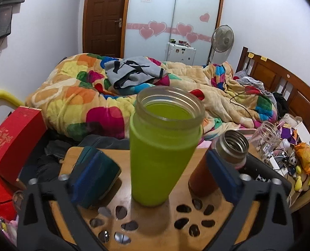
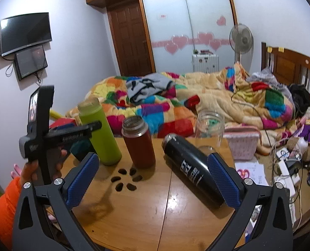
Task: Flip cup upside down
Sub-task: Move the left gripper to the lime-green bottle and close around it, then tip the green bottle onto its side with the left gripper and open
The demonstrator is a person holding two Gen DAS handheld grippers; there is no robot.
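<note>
A lime-green cup with a clear glass rim stands upright, mouth up, on the round wooden table. My left gripper is open, and the cup sits between its blue pads without touching them. In the right wrist view the green cup stands at the table's far left, with the left gripper body in front of it. My right gripper is open and empty above the table, its right pad close to a black bottle lying on its side.
A red-brown flask with an open steel mouth stands beside the green cup. A clear glass jar stands at the far edge. A dark teal object sits left of the cup. A bed with a colourful blanket lies behind the table.
</note>
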